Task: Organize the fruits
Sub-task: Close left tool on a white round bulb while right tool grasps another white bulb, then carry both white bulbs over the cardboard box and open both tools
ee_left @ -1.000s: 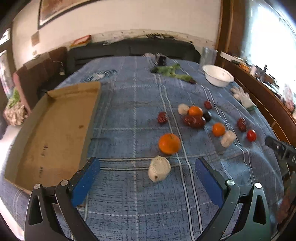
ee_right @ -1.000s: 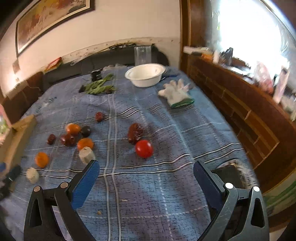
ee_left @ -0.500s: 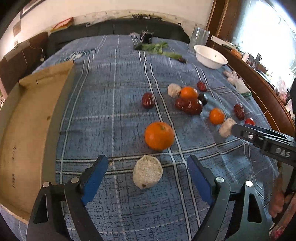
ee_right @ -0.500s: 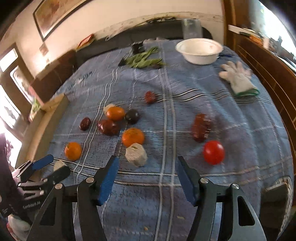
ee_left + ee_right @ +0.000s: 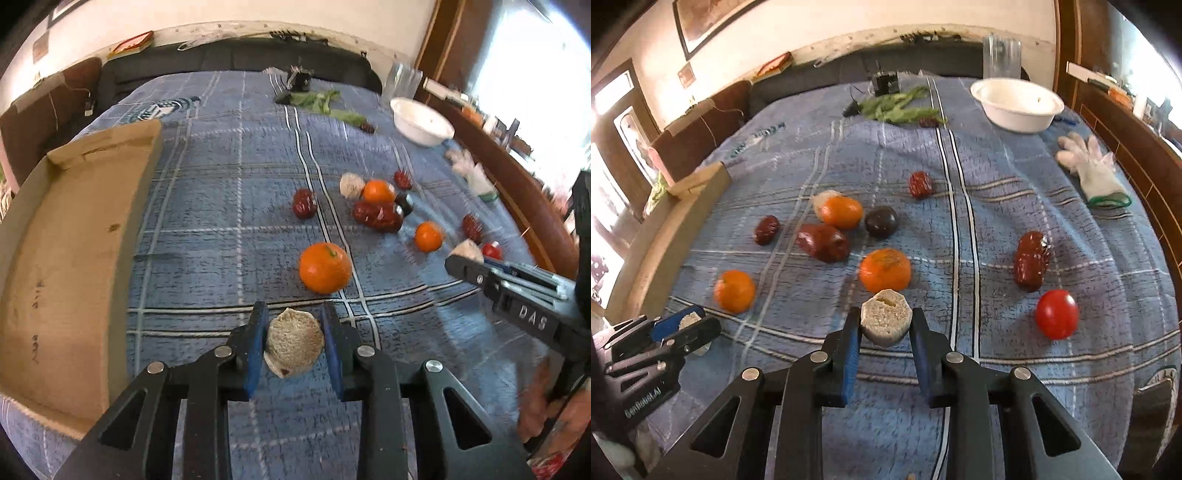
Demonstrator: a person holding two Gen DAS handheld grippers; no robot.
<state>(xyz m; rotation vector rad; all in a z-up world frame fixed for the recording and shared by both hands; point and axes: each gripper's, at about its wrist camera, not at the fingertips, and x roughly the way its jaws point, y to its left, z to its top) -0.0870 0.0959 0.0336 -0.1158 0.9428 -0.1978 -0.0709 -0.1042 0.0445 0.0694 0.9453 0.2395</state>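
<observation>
My left gripper (image 5: 293, 334) is shut on a pale rough fruit piece (image 5: 293, 345) on the blue plaid cloth; it also shows at the left of the right wrist view (image 5: 689, 321). An orange (image 5: 325, 267) lies just beyond it. My right gripper (image 5: 884, 332) is shut on a second pale piece (image 5: 885, 322), with an orange (image 5: 884, 269) right behind it. A third orange (image 5: 842, 212), several dark red dates (image 5: 823, 242), a dark plum (image 5: 881, 220) and a red tomato (image 5: 1056, 314) are scattered on the cloth.
An open cardboard box (image 5: 62, 258) lies at the left. A white bowl (image 5: 1015, 103), a glass (image 5: 1001, 55), green leaves (image 5: 897, 107) and a white glove (image 5: 1089, 170) are at the far and right side. A wooden ledge (image 5: 517, 184) borders the right.
Both grippers moved down and forward and closed from wide open, each onto a pale fruit piece.
</observation>
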